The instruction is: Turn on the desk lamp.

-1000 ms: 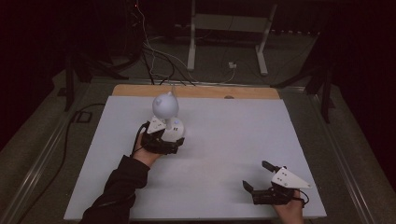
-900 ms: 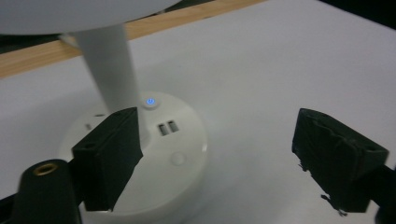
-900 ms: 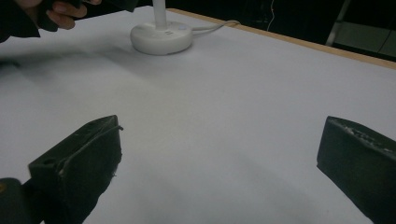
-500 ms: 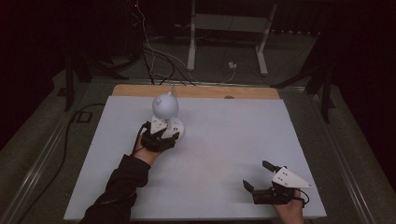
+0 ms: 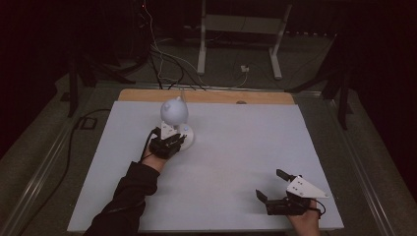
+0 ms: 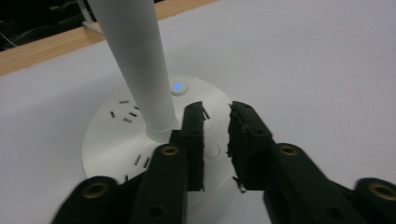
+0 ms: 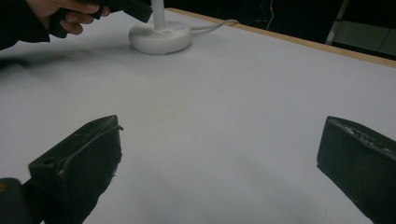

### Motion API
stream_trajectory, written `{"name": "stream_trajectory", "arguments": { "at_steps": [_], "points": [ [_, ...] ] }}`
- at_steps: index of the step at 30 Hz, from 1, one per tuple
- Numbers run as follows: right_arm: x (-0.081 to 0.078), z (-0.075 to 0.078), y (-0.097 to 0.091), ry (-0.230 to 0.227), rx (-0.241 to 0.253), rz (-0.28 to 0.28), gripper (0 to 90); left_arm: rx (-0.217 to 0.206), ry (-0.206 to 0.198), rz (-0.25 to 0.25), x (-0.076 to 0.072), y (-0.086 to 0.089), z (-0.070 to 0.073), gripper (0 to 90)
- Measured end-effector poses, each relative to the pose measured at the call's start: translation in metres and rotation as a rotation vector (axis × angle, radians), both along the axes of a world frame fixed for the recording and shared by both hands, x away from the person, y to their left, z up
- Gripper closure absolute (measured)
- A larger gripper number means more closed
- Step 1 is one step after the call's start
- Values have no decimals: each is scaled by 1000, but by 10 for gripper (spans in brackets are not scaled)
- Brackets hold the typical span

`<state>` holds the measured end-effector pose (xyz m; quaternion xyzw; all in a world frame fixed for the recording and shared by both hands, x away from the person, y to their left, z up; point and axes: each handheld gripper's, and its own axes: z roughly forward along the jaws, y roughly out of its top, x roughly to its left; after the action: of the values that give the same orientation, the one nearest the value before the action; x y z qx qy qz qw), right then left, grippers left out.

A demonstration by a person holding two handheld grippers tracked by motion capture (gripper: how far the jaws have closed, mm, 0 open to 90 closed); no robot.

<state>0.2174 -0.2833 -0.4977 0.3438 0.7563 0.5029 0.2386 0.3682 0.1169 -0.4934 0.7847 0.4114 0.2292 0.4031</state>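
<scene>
We are hovering our left gripper [image 6: 215,116] over the round base of the white lamp [image 6: 140,135], which is standing near the counter's [image 5: 236,147] far left; its jaws have just been closing and are nearly together, pinching nothing. We are resting our right gripper [image 5: 272,186] near the front right, jaws spread wide.

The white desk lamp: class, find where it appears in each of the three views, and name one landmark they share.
High view: white desk lamp stands left of centre, at the left gripper.
Left gripper view: its round base under the jaws.
Right gripper view: top left.
Shared landmark: wooden table edge.
</scene>
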Motion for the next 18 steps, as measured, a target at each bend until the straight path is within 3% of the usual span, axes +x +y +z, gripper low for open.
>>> {"name": "stream_trajectory", "arguments": {
  "at_steps": [7, 18],
  "points": [
    [0, 0, 0, 1, -1, 1, 0, 11, 3, -17, 3, -3, -4, 883],
    [0, 0, 0, -1, -2, 0, 0, 32, 26, -30, 9, -3, -11, 900]
  ]
}}
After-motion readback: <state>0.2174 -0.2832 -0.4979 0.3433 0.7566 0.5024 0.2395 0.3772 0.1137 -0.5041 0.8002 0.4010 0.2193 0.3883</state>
